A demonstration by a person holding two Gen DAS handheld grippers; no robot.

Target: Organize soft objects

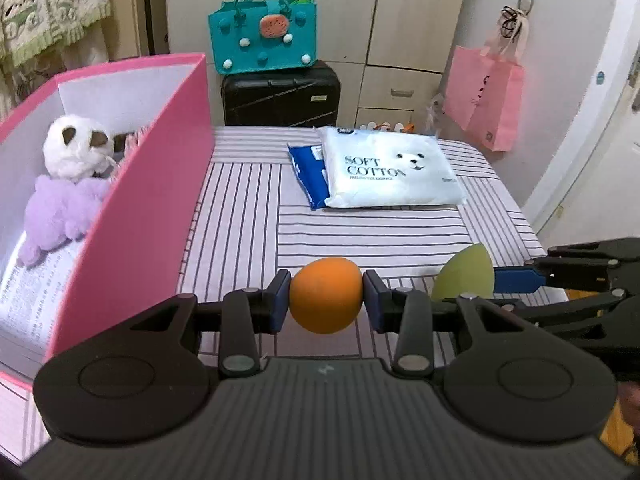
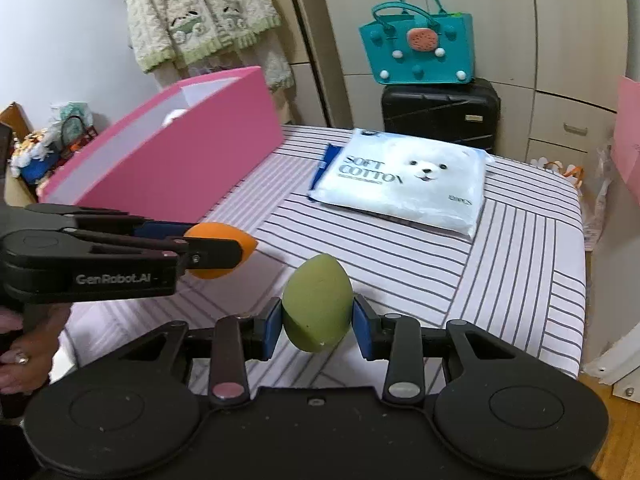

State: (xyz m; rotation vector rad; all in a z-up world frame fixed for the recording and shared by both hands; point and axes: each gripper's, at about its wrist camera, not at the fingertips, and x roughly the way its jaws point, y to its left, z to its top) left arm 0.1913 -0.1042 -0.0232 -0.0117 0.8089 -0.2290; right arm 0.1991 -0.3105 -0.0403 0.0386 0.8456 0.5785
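Note:
My left gripper [image 1: 326, 300] is shut on an orange egg-shaped sponge [image 1: 326, 295], held above the striped bed; the same sponge [image 2: 220, 250] shows at the left of the right wrist view. My right gripper [image 2: 318, 322] is shut on a green egg-shaped sponge [image 2: 318, 304], which also appears at the right of the left wrist view as the green sponge [image 1: 464, 278]. An open pink box [image 1: 140, 208] stands on the left, holding a white plush [image 1: 78, 148] and a purple plush [image 1: 60, 212].
A white "Soft Cotton" pack [image 1: 392, 168] lies on a blue pack [image 1: 308, 172] at the bed's far side. Behind the bed stand a black suitcase [image 1: 280, 96] with a teal bag [image 1: 264, 36]. A pink paper bag [image 1: 484, 96] hangs at the right. A hand [image 2: 16, 360] grips the left tool.

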